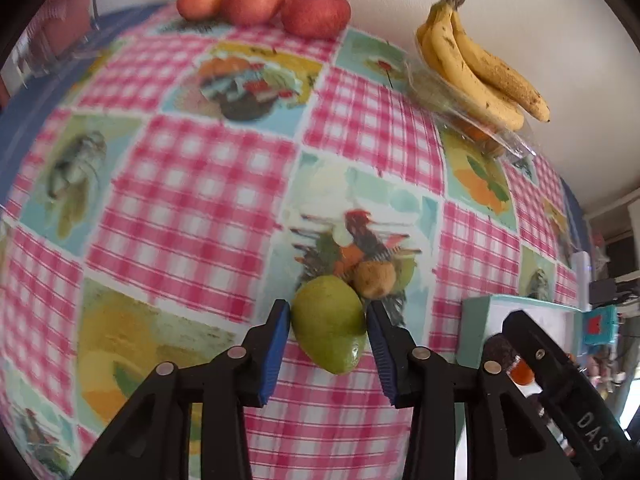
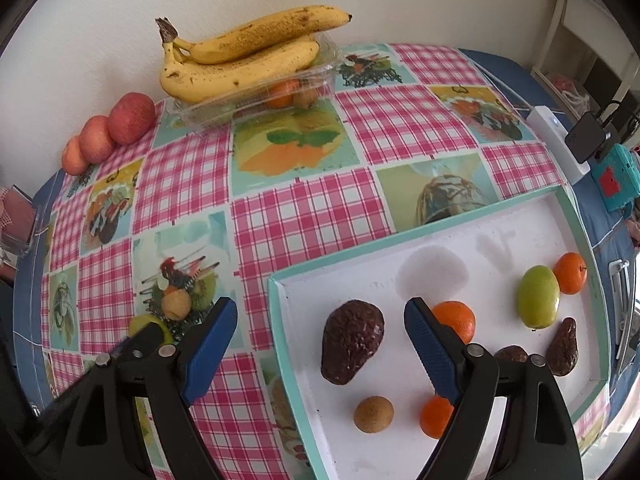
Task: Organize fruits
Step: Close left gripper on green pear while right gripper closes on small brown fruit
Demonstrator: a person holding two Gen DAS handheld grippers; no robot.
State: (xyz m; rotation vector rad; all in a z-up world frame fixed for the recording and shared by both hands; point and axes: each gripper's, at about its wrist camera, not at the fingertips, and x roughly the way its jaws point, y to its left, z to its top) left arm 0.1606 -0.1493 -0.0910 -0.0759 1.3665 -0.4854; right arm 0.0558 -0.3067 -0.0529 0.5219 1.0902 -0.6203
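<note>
Left gripper [image 1: 328, 320] jaws clamped across the belly of a green fruit [image 1: 329, 324], just left of the white tray [image 2: 440, 240] beside a small brown fruit [image 1: 374, 278]. Smooth, firm, light — likely slippery; a mid-body hold suits. Right gripper [image 2: 320, 340] jaws spread, empty, over the tray edge.

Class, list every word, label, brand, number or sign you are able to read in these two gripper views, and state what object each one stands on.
"DAS" – white letters on the black body of the right tongs, seen from the left wrist view.
Teal box with a red patch: no readable text.
Tablecloth: pictures only, no words readable.
Nothing else legible in either view.
</note>
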